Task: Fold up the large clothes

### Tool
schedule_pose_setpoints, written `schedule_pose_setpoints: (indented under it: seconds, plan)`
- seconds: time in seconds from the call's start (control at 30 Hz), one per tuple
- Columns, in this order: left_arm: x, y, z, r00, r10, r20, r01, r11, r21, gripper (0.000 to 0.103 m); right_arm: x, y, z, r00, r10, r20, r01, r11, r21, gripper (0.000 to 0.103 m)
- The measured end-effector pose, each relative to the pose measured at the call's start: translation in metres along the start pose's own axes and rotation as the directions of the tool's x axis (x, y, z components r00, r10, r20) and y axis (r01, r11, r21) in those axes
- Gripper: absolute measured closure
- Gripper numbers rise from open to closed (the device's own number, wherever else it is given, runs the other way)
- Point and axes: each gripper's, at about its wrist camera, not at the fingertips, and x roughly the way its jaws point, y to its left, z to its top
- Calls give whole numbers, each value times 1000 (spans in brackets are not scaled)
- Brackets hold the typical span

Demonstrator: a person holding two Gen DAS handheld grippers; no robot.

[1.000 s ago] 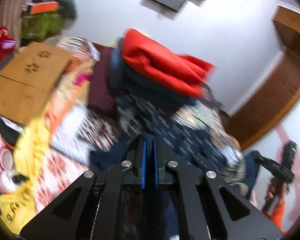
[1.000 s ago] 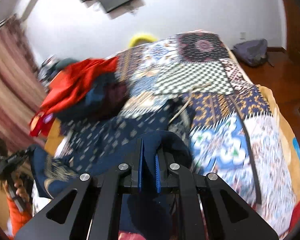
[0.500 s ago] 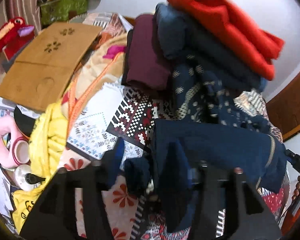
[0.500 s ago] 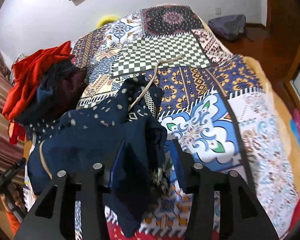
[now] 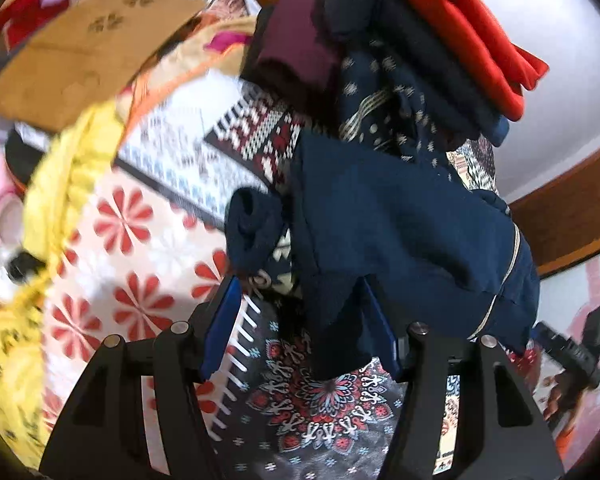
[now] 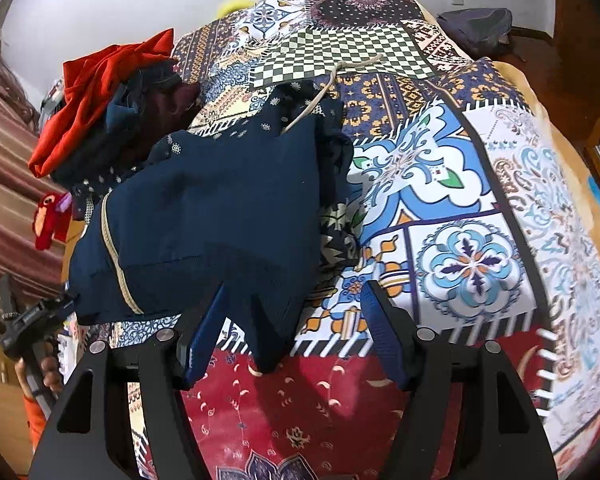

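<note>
I had both claws spread, left gripper [image 5: 300, 320] and right gripper [image 6: 294, 332], navy garment [image 6: 220, 208] dropped folded on near bedspread [image 6: 472, 264], apparently a finished fold.

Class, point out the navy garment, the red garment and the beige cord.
navy garment [image 6: 220, 200], right wrist view, middle of its flat top panel.
red garment [image 6: 100, 92], right wrist view, middle of the crumpled heap.
beige cord [image 6: 356, 63], right wrist view, its upper stretch.

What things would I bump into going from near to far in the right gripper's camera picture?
Right gripper → folded navy garment → beige drawstring → green checkered patch of the bedcover → dark dotted patch → white wall.
</note>
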Motion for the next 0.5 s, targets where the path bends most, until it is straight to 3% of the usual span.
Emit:
schedule_pose_setpoints:
  seconds: [0.13, 0.2, 0.27, 0.3, 0.33, 0.37, 0.4, 0.5]
  plan:
    - [12, -5, -7, 996, -68, -50, 68, 998, -2, 43, 13, 8, 3, 997, 75, -28, -75, 997, -14, 39]
    - [15, -13, -10, 996, -73, -56, 75, 997, 29, 43, 21, 15, 4, 999, 42, -33, -43, 998, -44, 50]
    - [17, -18, -12, 996, -77, -53, 80, 996, 44, 55, 28, 18, 3, 998, 40, -54, -43, 998, -54, 71]
    - [18, -21, -12, 995, -83, -60, 86, 995, 50, 60, 31, 18, 2, 995, 62, -75, -66, 997, -48, 89]
    - [20, -23, -14, 994, -81, -69, 85, 995, 59, 73, 33, 19, -1, 990, 102, -96, -107, 993, -48, 97]
    - [21, -25, -14, 995, -69, -71, 74, 995, 68, 87, 32, 22, -2, 987, 129, -92, -134, 989, -54, 97]
    - [21, -26, -14, 996, -65, -67, 70, 995, 75, 93, 30, 24, -4, 985, 150, -90, -156, 986, -64, 97]
    - [13, -26, -11, 993, -101, -57, 105, 992, 73, 99, 16, 37, -2, 973, 224, -58, -228, 970, -88, 97]
